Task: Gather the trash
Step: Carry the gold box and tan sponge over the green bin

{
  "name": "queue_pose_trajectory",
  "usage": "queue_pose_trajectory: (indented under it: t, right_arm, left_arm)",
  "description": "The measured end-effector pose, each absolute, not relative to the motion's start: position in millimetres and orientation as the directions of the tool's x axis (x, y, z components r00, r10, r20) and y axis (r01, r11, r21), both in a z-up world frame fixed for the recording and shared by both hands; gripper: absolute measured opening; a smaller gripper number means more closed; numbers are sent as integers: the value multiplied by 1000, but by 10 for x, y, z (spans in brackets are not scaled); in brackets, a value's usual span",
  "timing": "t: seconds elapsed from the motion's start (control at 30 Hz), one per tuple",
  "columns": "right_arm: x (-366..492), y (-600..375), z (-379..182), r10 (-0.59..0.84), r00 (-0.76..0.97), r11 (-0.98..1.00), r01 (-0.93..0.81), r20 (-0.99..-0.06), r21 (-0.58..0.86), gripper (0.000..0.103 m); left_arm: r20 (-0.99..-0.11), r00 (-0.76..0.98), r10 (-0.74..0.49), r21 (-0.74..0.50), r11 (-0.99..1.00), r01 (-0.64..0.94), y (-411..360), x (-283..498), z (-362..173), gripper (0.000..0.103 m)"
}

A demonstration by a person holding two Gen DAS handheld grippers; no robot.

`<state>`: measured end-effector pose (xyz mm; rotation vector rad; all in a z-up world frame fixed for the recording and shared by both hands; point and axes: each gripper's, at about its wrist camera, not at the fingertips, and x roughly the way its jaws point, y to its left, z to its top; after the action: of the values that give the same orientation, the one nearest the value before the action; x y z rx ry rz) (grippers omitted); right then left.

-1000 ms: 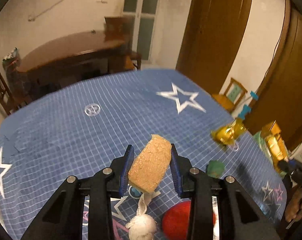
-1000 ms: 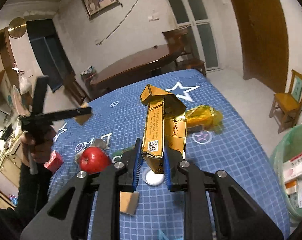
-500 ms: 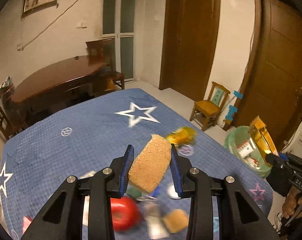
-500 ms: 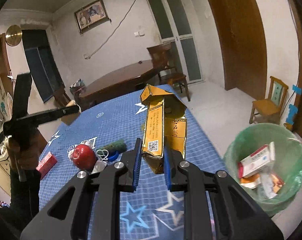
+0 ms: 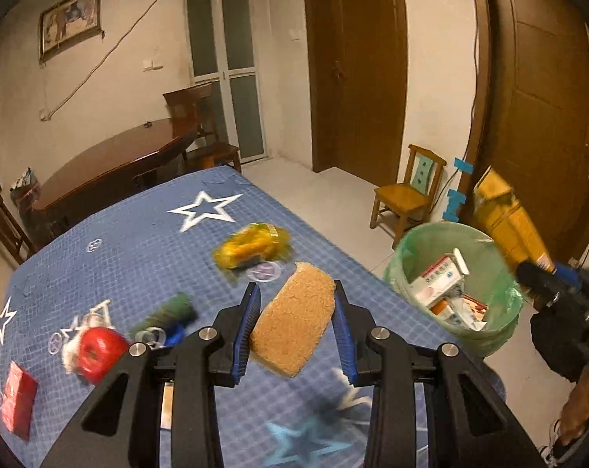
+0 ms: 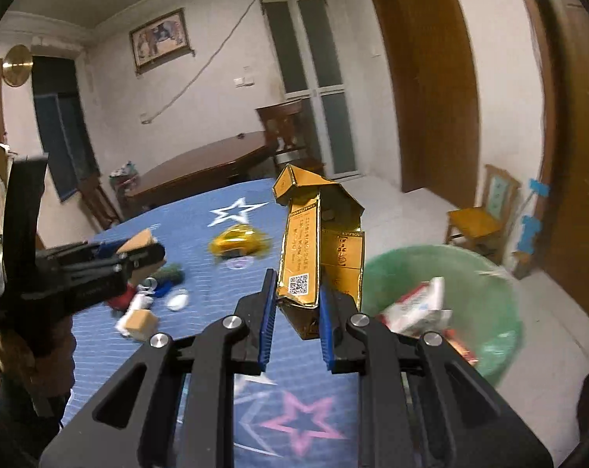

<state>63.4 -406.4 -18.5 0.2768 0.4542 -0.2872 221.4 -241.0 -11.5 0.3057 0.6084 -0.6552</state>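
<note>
While one green bin [image 5: 419,257] is sitting by the blue table [image 5: 138,241], two tongs are each squeezing one thing. The left tongs [image 5: 296,331] are gripping a rough brown sponge [image 5: 294,327] above the table. The right tongs [image 6: 294,319] are pinching a shiny gold box [image 6: 318,241] beside the bin.

A rough tan sponge [image 5: 293,321] sits tilted between the left tongs [image 5: 297,329]. A crumpled gold carton [image 6: 320,249] (QR code facing the camera) stands upright in the right tongs [image 6: 295,314], beside the green-lined trash bin [image 6: 485,273] holding packets.
</note>
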Motion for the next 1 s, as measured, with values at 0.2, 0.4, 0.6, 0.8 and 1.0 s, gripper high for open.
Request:
queue_pose_trajectory:
  t: [0.2, 0.4, 0.6, 0.8, 1.0]
  right_arm:
    - [334, -4449, -168, -292, 833, 897, 409, -470, 168, 18]
    - [280, -4733, -191, -340, 804, 886, 447, -487, 119, 18]
    - [316, -4853, -205, -368, 783, 886, 460, -501, 68, 18]
    - [367, -4930, -208, -388, 756, 883, 469, -527, 23, 18]
    - [421, -5014, -222, -387, 724, 873, 487, -571, 25, 18]
  left_arm:
    - [-632, 601, -489, 85, 727, 681, -2938, 1987, -322, 38]
    - [-641, 590, -491, 104, 706, 701, -3370, 1909, -448, 38]
    - [-653, 571, -498, 115, 680, 724, -3733, 1896, -538, 38]
    - [-667, 548, -505, 127, 647, 751, -3928, 1884, -608, 38]
    - [-674, 537, -508, 138, 627, 767, -4058, 1931, -621, 38]
